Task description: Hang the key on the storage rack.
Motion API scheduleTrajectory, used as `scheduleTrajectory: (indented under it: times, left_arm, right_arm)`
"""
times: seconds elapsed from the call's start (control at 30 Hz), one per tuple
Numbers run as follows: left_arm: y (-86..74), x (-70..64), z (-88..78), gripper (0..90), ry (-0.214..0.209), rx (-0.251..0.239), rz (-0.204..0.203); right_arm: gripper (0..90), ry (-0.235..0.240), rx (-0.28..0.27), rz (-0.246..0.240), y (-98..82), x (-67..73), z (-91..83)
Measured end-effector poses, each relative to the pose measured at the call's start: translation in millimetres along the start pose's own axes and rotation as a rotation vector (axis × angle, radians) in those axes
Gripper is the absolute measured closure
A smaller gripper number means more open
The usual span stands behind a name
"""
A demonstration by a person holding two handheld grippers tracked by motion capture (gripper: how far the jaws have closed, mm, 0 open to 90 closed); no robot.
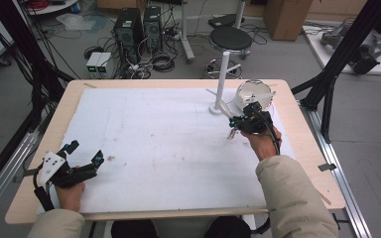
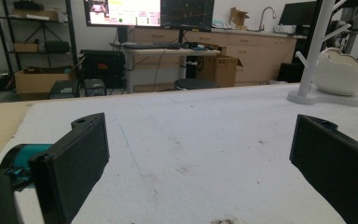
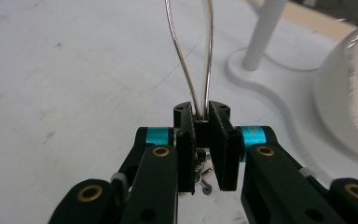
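My right gripper (image 1: 235, 121) hovers over the white mat at the far right, in front of a white branched stand (image 1: 222, 74) and a white bowl (image 1: 253, 94). In the right gripper view its jaws (image 3: 202, 126) are shut on a thin silver hoop necklace (image 3: 187, 70), whose two strands run out ahead toward the stand (image 3: 265, 32). A small clasp end (image 3: 206, 186) dangles beneath the jaws. My left gripper (image 1: 85, 151) rests low at the near left corner of the mat, open with nothing in it. In the left gripper view its black jaws (image 2: 200, 154) frame bare mat.
A white foam mat (image 1: 154, 148) covers most of the wooden table (image 1: 297, 148). The stand (image 2: 314, 51) and bowl (image 2: 345, 72) sit at the far right. Beyond the table are a stool (image 1: 230, 38), computer towers (image 1: 129, 27) and cables on the floor.
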State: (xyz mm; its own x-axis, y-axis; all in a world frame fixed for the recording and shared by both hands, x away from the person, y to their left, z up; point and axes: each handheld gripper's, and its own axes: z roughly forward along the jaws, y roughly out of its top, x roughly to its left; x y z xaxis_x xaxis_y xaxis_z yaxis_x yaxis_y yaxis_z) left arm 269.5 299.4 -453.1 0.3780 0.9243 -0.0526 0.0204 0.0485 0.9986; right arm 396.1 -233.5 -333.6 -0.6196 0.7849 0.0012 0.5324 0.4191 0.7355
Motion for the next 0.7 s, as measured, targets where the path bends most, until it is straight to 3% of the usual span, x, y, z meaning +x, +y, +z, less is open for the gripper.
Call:
scheduleTrajectory:
  times: [0.33, 0.7]
  left_arm:
    - [0.1, 0.8, 0.3, 5.0, 0.000, 0.004, -0.005]
    - [0.0, 0.4, 0.3, 5.0, 0.000, 0.004, -0.005]
  right_arm:
    - [81.6, -0.114, -0.131, 0.032, 19.9, -4.4, -0.6]
    - [81.6, -0.162, -0.159, 0.085, 22.2, -12.7, 12.8]
